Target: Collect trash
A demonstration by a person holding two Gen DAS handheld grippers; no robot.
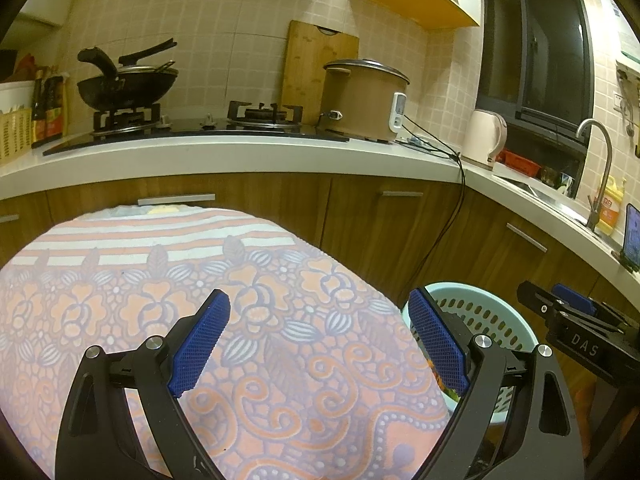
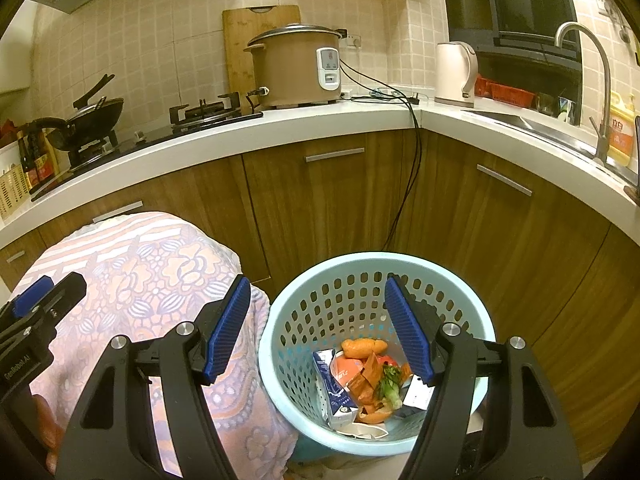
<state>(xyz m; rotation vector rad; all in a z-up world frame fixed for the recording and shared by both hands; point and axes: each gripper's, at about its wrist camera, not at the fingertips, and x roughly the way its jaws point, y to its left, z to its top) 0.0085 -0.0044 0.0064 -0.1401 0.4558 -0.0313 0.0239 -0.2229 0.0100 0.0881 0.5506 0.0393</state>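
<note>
Right gripper (image 2: pixel 318 328) gaping, empty, above the trash-filled basket (image 2: pixel 280 344) — left gripper (image 1: pixel 320 344) wide too, over the flowered cloth (image 1: pixel 160 280)

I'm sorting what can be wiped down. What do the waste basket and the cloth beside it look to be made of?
The waste basket looks like moulded plastic, pale blue and smooth, its wall punched with rows of holes. The cloth looks like woven cotton towelling, matte, with a pink and blue floral pattern; the fibre is a guess.
</note>
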